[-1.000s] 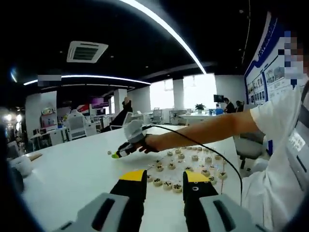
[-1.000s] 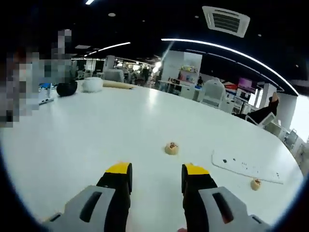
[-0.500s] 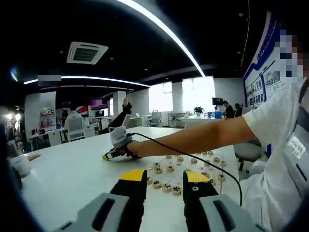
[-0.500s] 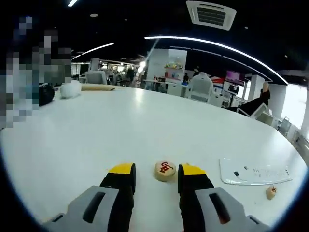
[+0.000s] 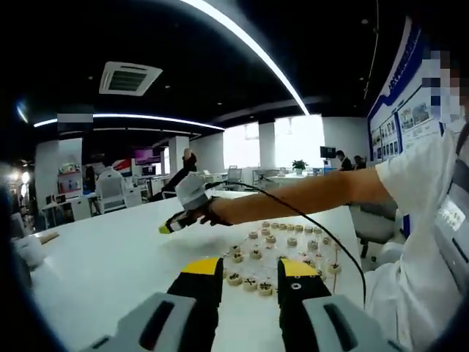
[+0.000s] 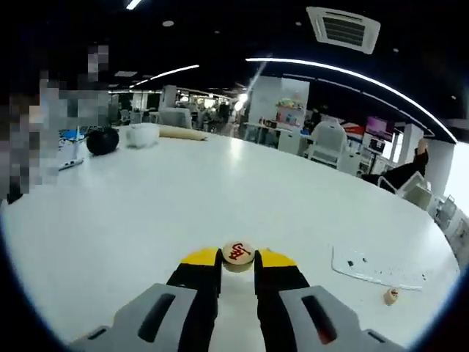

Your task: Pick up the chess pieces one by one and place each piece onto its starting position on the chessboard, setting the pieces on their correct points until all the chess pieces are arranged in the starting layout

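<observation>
- Piece first: a round pale wooden chess disc with a red character on top (image 6: pixel 237 254) now sits pinched between the yellow tips of the right gripper (image 6: pixel 237 258), just above the white tabletop (image 6: pixel 146 198). Half a second ago it lay loose between parted jaws, so the grab has just happened.
- In the left gripper view the right gripper (image 5: pixel 174 222) looks raised a bit off the table compared with a moment back, so my guess is the lift has begun.
- Left gripper (image 5: pixel 251 270) hangs idle, jaws apart with nothing between them.
- Beyond it is the chessboard area with rows of pale discs already set on their points (image 5: pixel 282 246), so the layout looks well along.
- Another loose disc (image 6: pixel 391 296) lies off to the right near a flat white sheet (image 6: pixel 374 268), probably a later pick.
- Next job, I reckon: carry the held piece across to its point.
</observation>
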`<state>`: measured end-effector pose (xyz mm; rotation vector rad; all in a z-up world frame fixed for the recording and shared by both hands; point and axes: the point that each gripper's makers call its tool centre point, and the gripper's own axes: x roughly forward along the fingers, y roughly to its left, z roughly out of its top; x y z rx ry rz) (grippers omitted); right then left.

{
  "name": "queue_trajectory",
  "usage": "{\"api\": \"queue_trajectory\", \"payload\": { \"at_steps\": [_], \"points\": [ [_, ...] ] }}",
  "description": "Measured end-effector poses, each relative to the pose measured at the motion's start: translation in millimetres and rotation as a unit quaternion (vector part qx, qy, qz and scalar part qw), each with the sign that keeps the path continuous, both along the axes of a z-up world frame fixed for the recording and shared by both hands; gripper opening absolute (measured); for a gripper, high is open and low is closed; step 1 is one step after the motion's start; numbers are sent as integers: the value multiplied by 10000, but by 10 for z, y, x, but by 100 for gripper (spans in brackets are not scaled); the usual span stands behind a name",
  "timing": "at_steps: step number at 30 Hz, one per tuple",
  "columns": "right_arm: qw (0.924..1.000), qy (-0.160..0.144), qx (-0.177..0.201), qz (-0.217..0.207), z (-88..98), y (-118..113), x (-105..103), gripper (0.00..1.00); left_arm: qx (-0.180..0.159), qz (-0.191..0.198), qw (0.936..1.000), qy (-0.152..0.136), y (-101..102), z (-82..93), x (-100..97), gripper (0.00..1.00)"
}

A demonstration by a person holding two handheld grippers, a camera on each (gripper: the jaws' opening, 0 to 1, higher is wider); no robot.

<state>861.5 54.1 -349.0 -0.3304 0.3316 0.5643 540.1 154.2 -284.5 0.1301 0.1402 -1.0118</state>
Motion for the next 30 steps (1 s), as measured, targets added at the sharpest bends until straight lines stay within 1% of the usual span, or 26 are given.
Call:
{"api": "queue_trajectory", "payload": {
  "at_steps": [2,4,5,6,8,9,11,13,15,17,19,21,22,24,26,30],
  "points": [
    [9999,-37,-42,125,69,-59,-262,19,27,-10,10000,1,-21,11,-7,32],
    [9993,-67,-65,351,132,-85,-532,19,56,-20,10000,-36,-53,31,-37,32],
    [9992,-83,-70,392,155,-107,-629,19,60,-62,9999,-55,-75,44,-60,32],
    [9986,-127,0,504,215,-125,-819,19,51,-117,9999,-73,-101,58,-85,32],
    [9978,-113,109,641,287,-169,-1131,19,33,-205,9997,-88,-143,78,-120,32],
    [9971,-119,264,703,339,-187,-1289,19,34,-233,9997,-94,-160,79,-135,32],
    [9960,-72,430,786,420,-270,-1581,19,43,-246,9996,-108,-179,79,-143,32],
    [9949,-187,541,827,528,-390,-1824,19,59,-256,9996,-111,-187,74,-148,32],
    [9952,-235,543,784,582,-552,-2076,19,81,-271,9995,-115,-195,64,-161,32],
    [9952,-211,579,758,611,-677,-2222,19,92,-284,9995,-115,-200,60,-170,32],
    [9957,-183,670,609,643,-866,-2392,19,100,-297,9994,-120,-209,58,-175,32],
    [9958,-174,715,548,649,-941,-2453,19,97,-308,9994,-124,-218,61,-177,32],
    [9959,-146,754,473,625,-1057,-2567,19,102,-319,9994,-128,-229,59,-181,32],
    [9961,-97,813,317,568,-1216,-2697,19,116,-334,9993,-129,-238,55,-185,32],
    [9946,-111,1024,128,556,-1369,-2819,19,134,-348,9992,-129,-252,49,-193,32],
    [9951,-207,937,-232,458,-1721,-3080,19,141,-396,9990,-125,-273,41,-207,32]
  ]
}}
